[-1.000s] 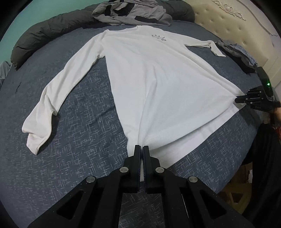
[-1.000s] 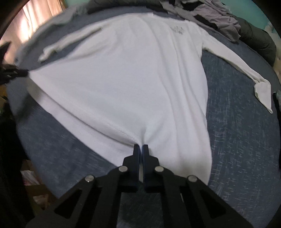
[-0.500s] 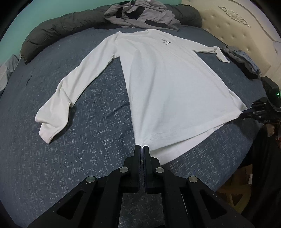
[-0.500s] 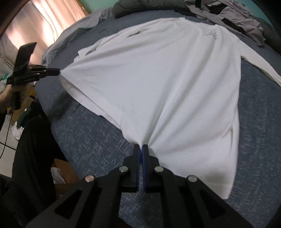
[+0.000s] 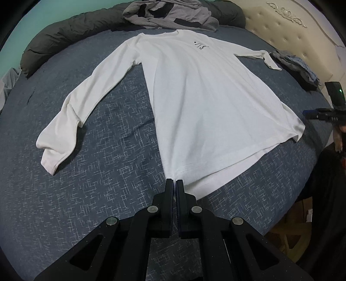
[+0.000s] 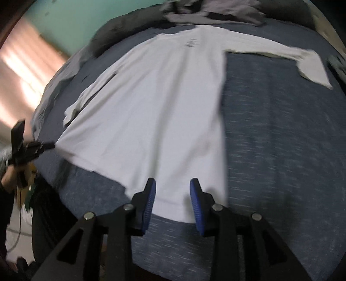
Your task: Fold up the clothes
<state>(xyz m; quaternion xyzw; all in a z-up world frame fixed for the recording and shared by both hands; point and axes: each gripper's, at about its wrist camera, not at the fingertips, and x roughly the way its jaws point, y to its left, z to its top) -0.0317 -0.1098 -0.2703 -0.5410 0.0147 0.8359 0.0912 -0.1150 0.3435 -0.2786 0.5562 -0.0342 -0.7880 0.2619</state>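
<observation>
A white long-sleeved shirt (image 5: 201, 103) lies spread flat, front up, on a bed with a blue-grey patterned cover (image 5: 103, 173), its collar toward the far end and both sleeves laid out to the sides.

The left gripper (image 5: 174, 183) points steeply down at the bed, its 2 fingers pressed together on the shirt's near hem corner, a sliver of white cloth showing between them. In the right wrist view the same gripper (image 6: 46, 146) reaches in level from the left edge, held by a hand (image 6: 9, 179), its tip at the shirt's corner.

The right gripper (image 6: 173, 183) also tilts steeply downward over the other hem corner. Its jaws are opening: the blue pads (image 6: 151, 194) stand apart with the hem lying flat on the bed below and between them, not pinched. From the left wrist view this gripper (image 5: 311, 114) sits just off the shirt's right corner, apart from the cloth.

A grey garment (image 5: 173, 13) lies heaped beyond the collar, a dark duvet (image 5: 64, 36) along the far edge, and a small pile of dark clothes (image 5: 296, 69) beside the cream headboard (image 5: 287, 26).
</observation>
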